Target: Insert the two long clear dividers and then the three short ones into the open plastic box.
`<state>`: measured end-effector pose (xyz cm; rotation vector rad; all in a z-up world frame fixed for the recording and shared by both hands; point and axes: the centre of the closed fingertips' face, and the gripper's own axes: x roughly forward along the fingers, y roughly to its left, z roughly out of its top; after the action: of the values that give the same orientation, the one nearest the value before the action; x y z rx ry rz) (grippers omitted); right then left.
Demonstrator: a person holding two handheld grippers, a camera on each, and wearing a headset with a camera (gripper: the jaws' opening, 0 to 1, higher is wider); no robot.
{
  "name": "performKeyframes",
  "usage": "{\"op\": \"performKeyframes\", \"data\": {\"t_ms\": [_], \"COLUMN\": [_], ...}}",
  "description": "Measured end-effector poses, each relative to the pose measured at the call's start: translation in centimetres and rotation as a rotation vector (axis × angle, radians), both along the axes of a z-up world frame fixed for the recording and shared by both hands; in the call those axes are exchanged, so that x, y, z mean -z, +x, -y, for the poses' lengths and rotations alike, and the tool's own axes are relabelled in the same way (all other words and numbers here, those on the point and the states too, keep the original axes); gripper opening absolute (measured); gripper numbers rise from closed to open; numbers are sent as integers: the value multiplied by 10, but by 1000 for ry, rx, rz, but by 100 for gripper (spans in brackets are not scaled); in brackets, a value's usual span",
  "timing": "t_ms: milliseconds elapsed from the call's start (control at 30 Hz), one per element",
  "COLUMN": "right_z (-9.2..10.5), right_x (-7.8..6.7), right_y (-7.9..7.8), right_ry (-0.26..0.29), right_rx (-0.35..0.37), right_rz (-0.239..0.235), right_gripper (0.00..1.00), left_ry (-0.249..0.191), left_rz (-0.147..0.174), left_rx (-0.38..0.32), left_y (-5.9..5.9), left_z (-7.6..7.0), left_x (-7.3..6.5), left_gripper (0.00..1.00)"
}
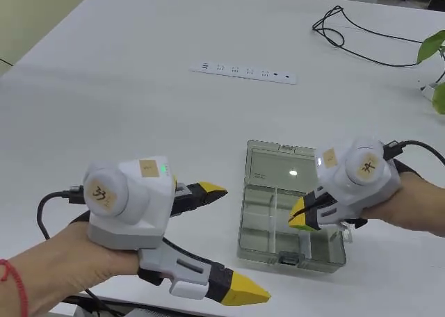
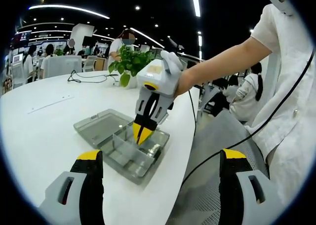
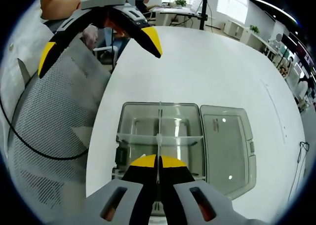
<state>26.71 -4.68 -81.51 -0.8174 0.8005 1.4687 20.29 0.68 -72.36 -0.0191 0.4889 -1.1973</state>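
Note:
The open clear plastic box [image 1: 261, 242] lies near the table's front edge, its lid [image 1: 278, 165] folded flat on the far side. My right gripper [image 1: 300, 218] hangs over the tray, shut on a thin clear divider [image 3: 159, 120] that stands on edge inside the box [image 3: 129, 117]. That divider crosses another divider [image 3: 138, 137] set in the tray. The left gripper [image 1: 229, 240] is open and holds nothing, a little left of the box and above the table. From the left gripper view, its own open jaws [image 2: 160, 156] frame the right gripper [image 2: 140, 133] over the box [image 2: 94, 127].
A white power strip [image 1: 243, 72] lies mid-table, with a black cable [image 1: 361, 42] and plant leaves [image 1: 434, 49] at the far right. The table's front edge runs just below the box. A mesh chair [image 3: 59, 111] and a person stand beside the table.

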Motion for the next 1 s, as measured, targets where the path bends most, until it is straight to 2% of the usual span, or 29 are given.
{"op": "performKeyframes", "data": {"t_ms": [167,533,733,1000], "right_z": [1,2,1,1], "right_x": [3,4,2,-13], "right_y": [0,0,1,2], "right_ry": [-28,-42,-19,32], "right_rx": [-18,-21,0,49], "right_rz": [11,19,20,14], "right_gripper": [2,2,3,10], "left_ry": [1,2,4,11], "left_rz": [-1,0,3,5], "left_rx": [1,4,4,3], "left_y": [0,1,2,2], "left_z": [0,1,1,-1], "left_x": [1,0,-1,-1], "left_gripper": [100,100,100,100]}}
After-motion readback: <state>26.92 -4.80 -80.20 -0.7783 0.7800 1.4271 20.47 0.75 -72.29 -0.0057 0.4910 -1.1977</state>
